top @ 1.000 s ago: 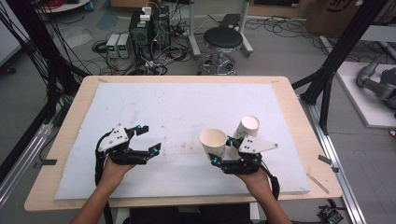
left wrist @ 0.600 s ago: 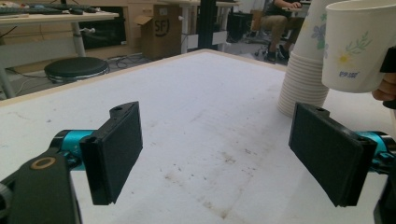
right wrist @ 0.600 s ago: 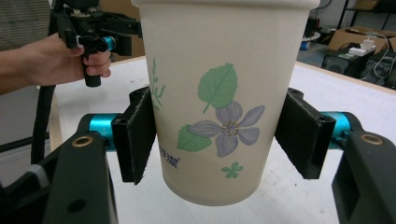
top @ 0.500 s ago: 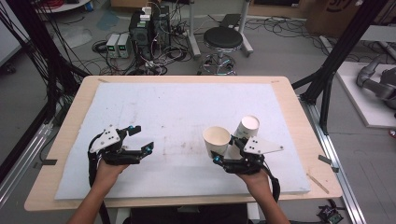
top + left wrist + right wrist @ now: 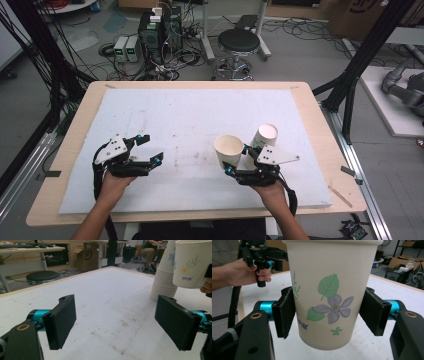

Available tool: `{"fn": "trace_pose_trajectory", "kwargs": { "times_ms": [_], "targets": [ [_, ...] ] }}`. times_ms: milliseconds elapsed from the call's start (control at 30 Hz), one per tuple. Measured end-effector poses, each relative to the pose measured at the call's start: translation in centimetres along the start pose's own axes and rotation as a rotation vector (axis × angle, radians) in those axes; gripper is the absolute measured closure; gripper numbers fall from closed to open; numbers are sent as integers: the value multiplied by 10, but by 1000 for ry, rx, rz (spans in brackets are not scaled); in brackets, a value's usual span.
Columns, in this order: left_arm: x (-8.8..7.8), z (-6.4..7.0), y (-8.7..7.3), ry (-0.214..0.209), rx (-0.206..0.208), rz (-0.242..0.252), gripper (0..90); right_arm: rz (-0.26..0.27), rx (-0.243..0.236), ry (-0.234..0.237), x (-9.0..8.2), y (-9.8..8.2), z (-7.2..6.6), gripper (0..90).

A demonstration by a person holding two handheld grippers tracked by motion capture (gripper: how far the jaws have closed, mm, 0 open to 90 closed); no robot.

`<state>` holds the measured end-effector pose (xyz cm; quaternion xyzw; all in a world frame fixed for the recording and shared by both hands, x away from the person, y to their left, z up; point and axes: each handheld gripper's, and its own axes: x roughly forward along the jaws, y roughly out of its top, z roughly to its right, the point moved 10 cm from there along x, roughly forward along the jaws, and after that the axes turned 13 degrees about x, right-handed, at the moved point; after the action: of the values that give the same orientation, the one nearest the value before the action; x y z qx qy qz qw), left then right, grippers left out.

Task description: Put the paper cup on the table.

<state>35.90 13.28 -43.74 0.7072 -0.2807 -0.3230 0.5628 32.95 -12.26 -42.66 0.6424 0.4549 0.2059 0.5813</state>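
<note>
A white paper cup [image 5: 229, 150] printed with flowers and leaves hangs just above the white table mat [image 5: 200, 115], held upright. My right gripper [image 5: 235, 159] is shut on the cup [image 5: 329, 290], a black pad [image 5: 285, 312] against each side of its lower half. Right behind it a stack of paper cups [image 5: 265, 136] stands on the mat. At the near left my left gripper [image 5: 152, 148] hovers open over bare mat. Between its wide-apart jaws [image 5: 120, 320] lies stained mat, with the stack [image 5: 163, 282] and the held cup [image 5: 192, 265] beyond.
The mat covers a wooden table [image 5: 320, 125]. A black stool [image 5: 239, 42], electronics boxes and cables stand on the floor behind the table, and black frame posts flank it. In the right gripper view the person's left hand holds the left gripper [image 5: 277, 257] at the far upper left.
The left gripper has drifted slightly left, its jaws still wide. The right gripper and the cup have stayed in place.
</note>
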Motion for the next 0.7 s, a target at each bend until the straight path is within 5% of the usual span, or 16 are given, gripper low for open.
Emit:
{"fn": "trace_pose_trajectory", "kwargs": {
  "times_ms": [267,700],
  "targets": [
    [-3,-5,-1,12,-10,1,175,-21,-12,-24,18,-1,0,334],
    [-7,-9,-6,23,-14,-14,175,-44,-6,-70,85,0,10,334]
  ]
}}
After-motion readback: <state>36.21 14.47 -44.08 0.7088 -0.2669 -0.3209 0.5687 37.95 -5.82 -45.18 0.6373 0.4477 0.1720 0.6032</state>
